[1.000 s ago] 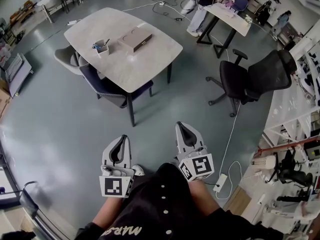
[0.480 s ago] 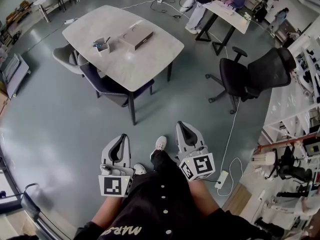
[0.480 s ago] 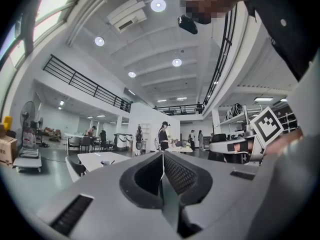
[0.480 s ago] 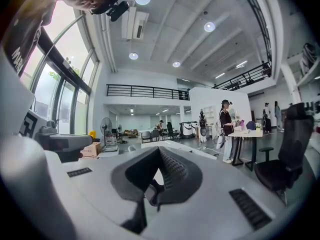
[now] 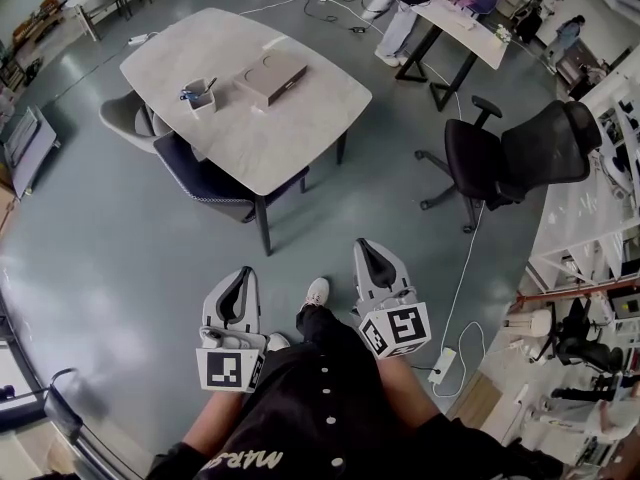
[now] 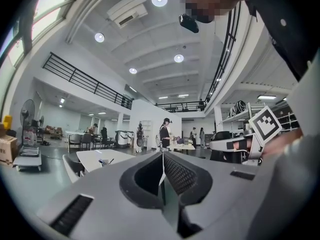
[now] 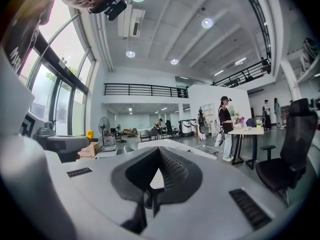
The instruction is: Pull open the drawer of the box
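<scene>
A flat tan box (image 5: 270,75) lies on the pale oval table (image 5: 300,118) far ahead of me in the head view; I cannot make out its drawer from here. Both grippers are held close to my body, well short of the table. My left gripper (image 5: 243,273) is shut with nothing in it, its jaws pressed together in the left gripper view (image 6: 161,154). My right gripper (image 5: 367,245) is likewise shut and empty (image 7: 159,151). The table top (image 6: 95,156) shows small and distant past the left jaws.
A white cup with pens (image 5: 198,96) stands left of the box. A dark blue chair (image 5: 210,178) and a grey chair (image 5: 125,118) sit at the table's near-left side. A black office chair (image 5: 500,163) stands to the right, with a white cable (image 5: 462,278) and power strip (image 5: 441,365) on the floor.
A white shoe has stepped forward between the grippers and the view has shifted slightly. Both grippers stay shut at the same place by my body.
</scene>
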Motion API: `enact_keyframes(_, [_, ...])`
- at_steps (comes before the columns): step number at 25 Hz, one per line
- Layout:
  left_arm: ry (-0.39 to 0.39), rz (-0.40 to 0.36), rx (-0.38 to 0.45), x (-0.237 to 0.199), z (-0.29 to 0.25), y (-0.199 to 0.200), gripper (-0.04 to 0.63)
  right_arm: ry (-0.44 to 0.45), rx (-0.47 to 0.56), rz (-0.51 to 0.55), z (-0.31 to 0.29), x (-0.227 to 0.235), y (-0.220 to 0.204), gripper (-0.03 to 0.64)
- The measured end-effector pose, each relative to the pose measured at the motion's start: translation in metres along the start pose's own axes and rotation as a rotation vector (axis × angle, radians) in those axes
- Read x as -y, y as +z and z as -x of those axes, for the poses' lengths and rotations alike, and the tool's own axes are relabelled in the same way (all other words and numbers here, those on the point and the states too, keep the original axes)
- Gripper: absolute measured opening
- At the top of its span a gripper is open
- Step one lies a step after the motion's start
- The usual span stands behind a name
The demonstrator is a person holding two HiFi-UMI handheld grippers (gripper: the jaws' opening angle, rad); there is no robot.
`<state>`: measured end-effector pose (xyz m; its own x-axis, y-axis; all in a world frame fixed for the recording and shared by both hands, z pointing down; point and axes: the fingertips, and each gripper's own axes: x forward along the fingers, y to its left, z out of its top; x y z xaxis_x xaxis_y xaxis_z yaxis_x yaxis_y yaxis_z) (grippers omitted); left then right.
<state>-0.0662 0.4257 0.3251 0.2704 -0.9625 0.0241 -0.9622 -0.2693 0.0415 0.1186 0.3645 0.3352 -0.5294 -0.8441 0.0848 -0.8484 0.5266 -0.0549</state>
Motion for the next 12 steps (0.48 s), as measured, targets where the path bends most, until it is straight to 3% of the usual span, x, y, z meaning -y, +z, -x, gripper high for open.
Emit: enact_keyframes(12, [0.006, -0.003, -0.017, -0.010, -0.105, -0.004, 0.017, 0.014, -0.015, -0.010, -0.080, 0.068, 0.001, -0.003])
